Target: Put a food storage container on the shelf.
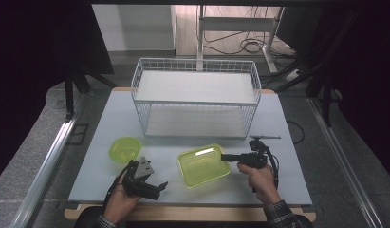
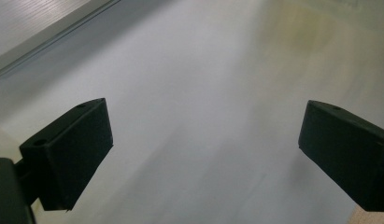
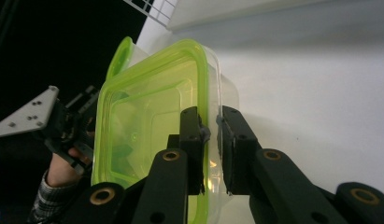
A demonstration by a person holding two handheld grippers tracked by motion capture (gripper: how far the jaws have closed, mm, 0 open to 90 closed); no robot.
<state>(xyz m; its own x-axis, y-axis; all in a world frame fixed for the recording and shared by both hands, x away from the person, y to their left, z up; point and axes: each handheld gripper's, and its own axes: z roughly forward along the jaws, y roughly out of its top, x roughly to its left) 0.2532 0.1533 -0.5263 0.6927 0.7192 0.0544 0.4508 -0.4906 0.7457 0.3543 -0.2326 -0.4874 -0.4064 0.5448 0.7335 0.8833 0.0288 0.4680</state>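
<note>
The right hand-held gripper (image 3: 210, 140) pinches the right rim of the green plastic container (image 1: 203, 166), which looks light, thin and slippery, while the left hand-held gripper (image 2: 203, 154) stands wide.

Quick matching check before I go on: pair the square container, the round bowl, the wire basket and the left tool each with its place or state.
Things:
1. Square container
2. Round bowl
3. Wire basket
4. Left tool

Places or states:
A. Open, over bare table
B. At the table's far side
C. Rim pinched by the right tool
D. Standing free at the near left, beside the square container

Pairs: 1-C, 2-D, 3-B, 4-A
</note>
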